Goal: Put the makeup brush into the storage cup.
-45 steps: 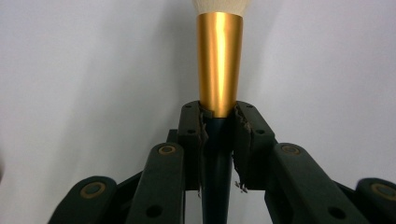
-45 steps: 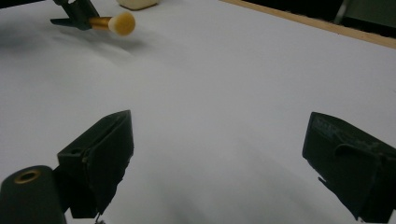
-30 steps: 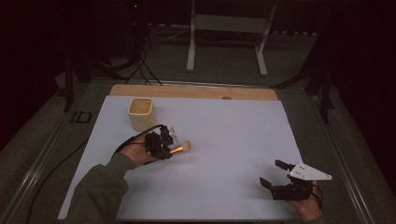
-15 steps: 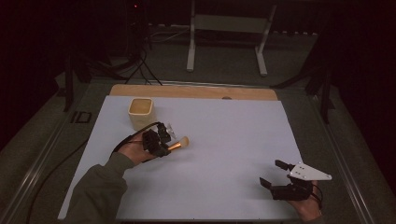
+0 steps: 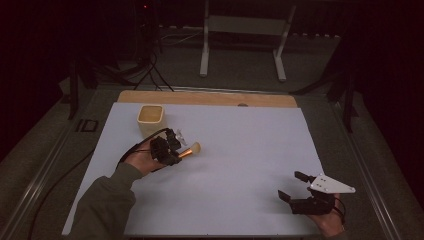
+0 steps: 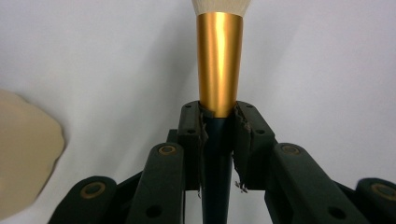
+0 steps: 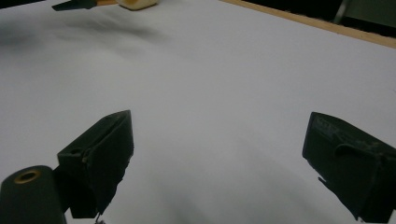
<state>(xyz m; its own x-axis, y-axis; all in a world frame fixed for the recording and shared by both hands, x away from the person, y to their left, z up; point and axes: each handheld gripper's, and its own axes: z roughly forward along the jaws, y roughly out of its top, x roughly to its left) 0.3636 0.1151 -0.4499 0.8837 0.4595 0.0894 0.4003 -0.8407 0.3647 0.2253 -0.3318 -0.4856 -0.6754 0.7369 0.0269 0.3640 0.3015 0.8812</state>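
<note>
Brush (image 6: 219,60) handle between left tongs (image 6: 218,123)

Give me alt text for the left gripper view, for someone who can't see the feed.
The left gripper is shut on a makeup brush with a gold metal ferrule, its black jaws clamping the dark handle just below the ferrule, pale bristles at the top edge. Behind lies the white table sheet, with part of a rounded beige cup at left.
</note>
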